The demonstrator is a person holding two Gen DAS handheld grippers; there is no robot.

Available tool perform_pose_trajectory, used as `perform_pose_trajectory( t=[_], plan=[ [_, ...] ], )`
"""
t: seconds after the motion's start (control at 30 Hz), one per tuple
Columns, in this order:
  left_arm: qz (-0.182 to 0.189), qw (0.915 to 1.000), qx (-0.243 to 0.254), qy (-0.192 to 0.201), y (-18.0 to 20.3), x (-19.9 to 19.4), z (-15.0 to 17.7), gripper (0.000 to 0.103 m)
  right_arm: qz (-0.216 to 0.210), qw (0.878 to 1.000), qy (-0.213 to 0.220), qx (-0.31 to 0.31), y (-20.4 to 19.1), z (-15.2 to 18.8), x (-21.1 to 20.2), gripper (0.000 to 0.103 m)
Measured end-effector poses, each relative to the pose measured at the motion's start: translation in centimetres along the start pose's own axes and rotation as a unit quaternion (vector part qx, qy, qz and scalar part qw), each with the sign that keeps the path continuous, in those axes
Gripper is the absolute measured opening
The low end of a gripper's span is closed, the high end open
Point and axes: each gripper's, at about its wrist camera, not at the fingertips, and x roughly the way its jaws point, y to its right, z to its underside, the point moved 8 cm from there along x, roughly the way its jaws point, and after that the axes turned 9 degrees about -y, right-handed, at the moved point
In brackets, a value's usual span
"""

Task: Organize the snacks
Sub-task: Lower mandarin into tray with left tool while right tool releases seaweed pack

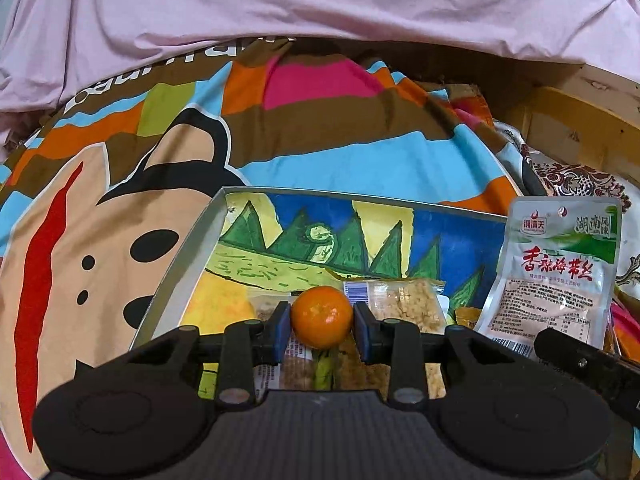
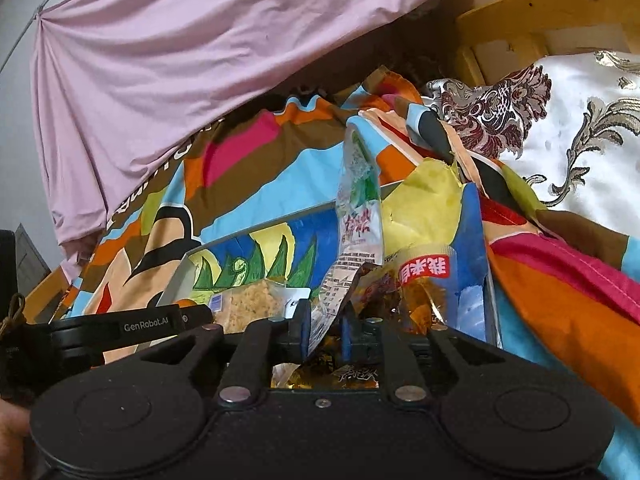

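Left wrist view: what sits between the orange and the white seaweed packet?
A clear pack of crumbly yellow snack lies in the tray between the orange and the white seaweed packet, in the left wrist view.

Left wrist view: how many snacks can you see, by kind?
Orange: 1
White pouch: 1
Clear packets of beige crumble: 2, one partly hidden on the left
Yellow packet: 1, mostly hidden
Total: 5 in view; more may lie under the hand-held gripper.
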Motion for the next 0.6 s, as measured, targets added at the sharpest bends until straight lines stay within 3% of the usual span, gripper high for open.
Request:
perform_pose_trajectory(
  t=[0.2,0.43,0.6],
  plan=[
    [0.001,1.0000,0.001,-0.001,0.2,-0.2,0.3,0.041,0.005,1.000,-0.004,-0.002,-0.1,-0.1,-0.1,0.024],
    [0.004,1.0000,-0.004,-0.002,0.0,-0.4,0.6,0.055,0.006,1.000,-0.010,-0.004,-0.5,-0.3,-0.7,0.053],
    [0.010,0.9999,-0.006,0.004,-0.1,-1.1,0.6,0.064,0.003,1.000,-0.016,-0.001,-0.6,-0.4,-1.3,0.066]
  ],
)
